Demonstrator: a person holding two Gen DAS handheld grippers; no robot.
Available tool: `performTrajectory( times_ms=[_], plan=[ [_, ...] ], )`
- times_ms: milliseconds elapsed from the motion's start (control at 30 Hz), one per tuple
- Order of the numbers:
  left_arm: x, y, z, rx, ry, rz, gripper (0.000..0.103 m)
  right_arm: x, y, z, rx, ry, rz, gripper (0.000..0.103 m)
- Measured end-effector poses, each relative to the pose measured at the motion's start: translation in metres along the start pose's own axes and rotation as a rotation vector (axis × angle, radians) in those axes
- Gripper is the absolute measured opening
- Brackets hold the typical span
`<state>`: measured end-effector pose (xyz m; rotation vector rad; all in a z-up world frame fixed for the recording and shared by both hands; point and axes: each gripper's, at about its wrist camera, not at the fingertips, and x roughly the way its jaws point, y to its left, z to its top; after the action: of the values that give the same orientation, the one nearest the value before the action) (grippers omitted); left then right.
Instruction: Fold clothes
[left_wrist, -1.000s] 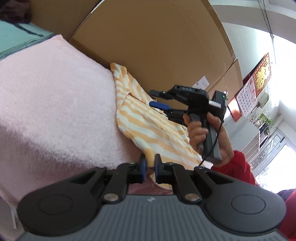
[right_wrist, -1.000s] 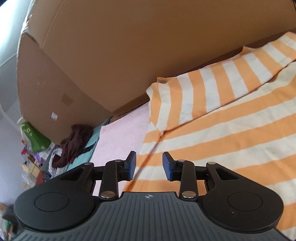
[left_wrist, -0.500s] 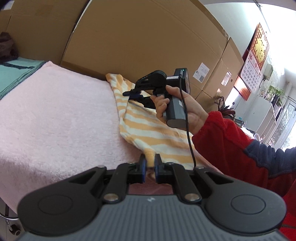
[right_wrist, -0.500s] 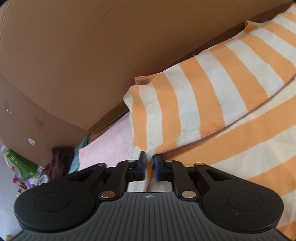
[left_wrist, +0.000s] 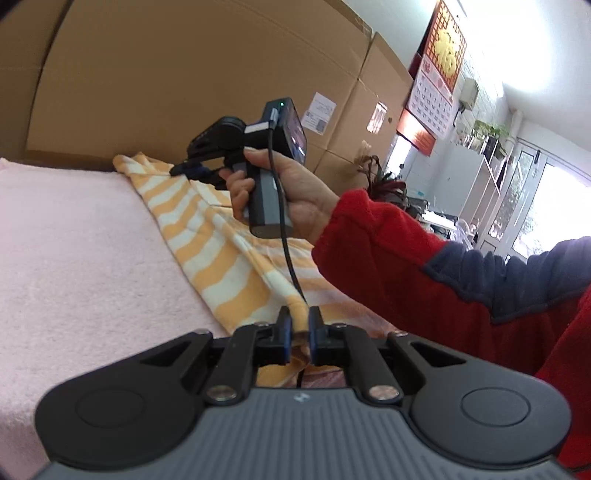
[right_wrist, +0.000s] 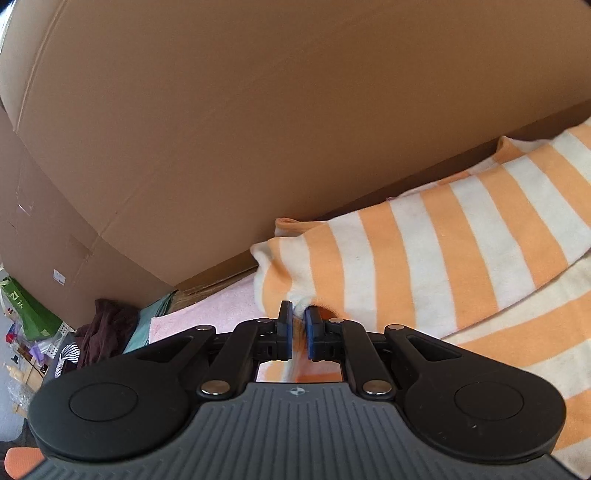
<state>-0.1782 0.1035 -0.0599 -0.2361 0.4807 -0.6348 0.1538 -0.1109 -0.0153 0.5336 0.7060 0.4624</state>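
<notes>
Two pinches hold the striped garment (left_wrist: 229, 266) at once: my left hand-held gripper (left_wrist: 298, 332) is closed on a rolled orange edge of it right at its tips, and my right hand-held gripper (right_wrist: 298, 325) is clamped on a bunched corner just ahead of its pads. I judge that holding two points on one side lets me carry that side over evenly, without the cloth sagging between them. The garment lies spread ahead of both hand-held grippers on a pink towel (left_wrist: 74, 258), which reaches off to the left of my left one. It is soft and fuzzy, so I expect the fabric to cling, not slide. Beyond the garment stands a wall of cardboard boxes (right_wrist: 258, 129); far right of my left hand-held gripper hangs a calendar (left_wrist: 436, 99).
</notes>
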Motion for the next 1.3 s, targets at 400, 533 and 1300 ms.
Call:
performTrajectory(
  times_ms=[400,533,1300],
  plan=[
    [0.028,0.002,-0.003,0.025,0.126,-0.017,0.009,-0.007,-0.039,0.005,0.025,0.047,0.016,0.009],
    [0.027,0.005,-0.005,-0.002,0.144,-0.057,0.033,-0.019,-0.049,0.002,0.043,0.063,0.017,0.018],
    [0.016,0.014,0.023,0.081,0.180,-0.020,0.045,-0.184,-0.051,-0.153,-0.184,0.174,0.407,0.014]
  ],
)
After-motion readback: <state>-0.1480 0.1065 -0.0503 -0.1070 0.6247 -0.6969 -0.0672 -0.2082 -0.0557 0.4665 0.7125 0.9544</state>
